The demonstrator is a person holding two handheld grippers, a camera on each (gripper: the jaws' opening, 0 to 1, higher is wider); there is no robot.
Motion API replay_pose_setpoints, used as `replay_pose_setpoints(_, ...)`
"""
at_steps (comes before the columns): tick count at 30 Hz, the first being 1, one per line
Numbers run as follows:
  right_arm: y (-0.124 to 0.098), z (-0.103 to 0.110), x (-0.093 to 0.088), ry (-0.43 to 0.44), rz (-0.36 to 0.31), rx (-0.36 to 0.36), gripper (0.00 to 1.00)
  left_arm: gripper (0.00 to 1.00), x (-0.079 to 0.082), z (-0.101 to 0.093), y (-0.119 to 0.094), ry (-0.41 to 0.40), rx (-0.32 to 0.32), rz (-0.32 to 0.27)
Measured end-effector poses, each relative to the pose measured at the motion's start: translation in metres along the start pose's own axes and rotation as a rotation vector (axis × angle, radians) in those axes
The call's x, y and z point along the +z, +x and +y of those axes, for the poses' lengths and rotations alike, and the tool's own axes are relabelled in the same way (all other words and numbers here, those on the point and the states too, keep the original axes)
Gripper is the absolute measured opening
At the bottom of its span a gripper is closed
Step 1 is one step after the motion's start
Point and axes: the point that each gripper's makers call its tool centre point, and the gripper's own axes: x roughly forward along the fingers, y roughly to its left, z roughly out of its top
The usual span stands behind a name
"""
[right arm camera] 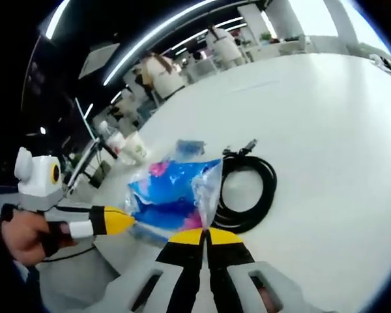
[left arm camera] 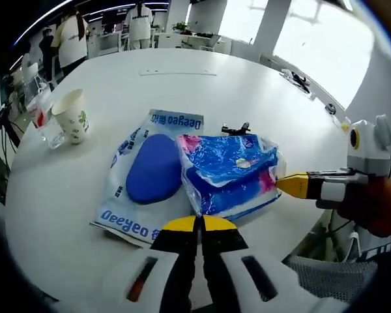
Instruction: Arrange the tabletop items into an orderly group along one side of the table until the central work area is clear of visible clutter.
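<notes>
Left gripper (left arm camera: 199,223) and right gripper (right arm camera: 204,237) (jaws pressed together on both) meet at the blue tissue pack (left arm camera: 229,171), tips touching its edges.

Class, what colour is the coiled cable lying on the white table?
Black; the coiled cable shows best in the right gripper view.

The blue packet (left arm camera: 229,173) hides most of the black cable (left arm camera: 236,128).

Strong daylight is admitted through the tall bright windows (left arm camera: 316,39), which are blown out to white. The round white tabletop (left arm camera: 182,85) is evenly lit, with only soft shadows. Ceiling light strips (right arm camera: 150,36) are smeared by motion blur. Edges are bowed by fisheye distortion.
</notes>
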Motion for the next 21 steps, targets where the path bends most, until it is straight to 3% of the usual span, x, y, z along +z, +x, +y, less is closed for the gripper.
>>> replay_pose_setpoints(8, -0.002, -0.011, 0.018, 0.004, -0.032, -0.017, 0.00, 0.00, 0.022, -0.007, 0.011, -0.042, -0.012, -0.028)
replay_pose_setpoints(15, -0.005, -0.026, 0.030, -0.001, -0.039, -0.034, 0.00, 0.00, 0.032, -0.017, 0.024, -0.097, -0.038, -0.049)
replay_pose_setpoints(21, -0.007, -0.040, 0.047, -0.007, -0.062, -0.047, 0.00, 0.00, 0.052, -0.022, 0.037, -0.126, -0.066, -0.080)
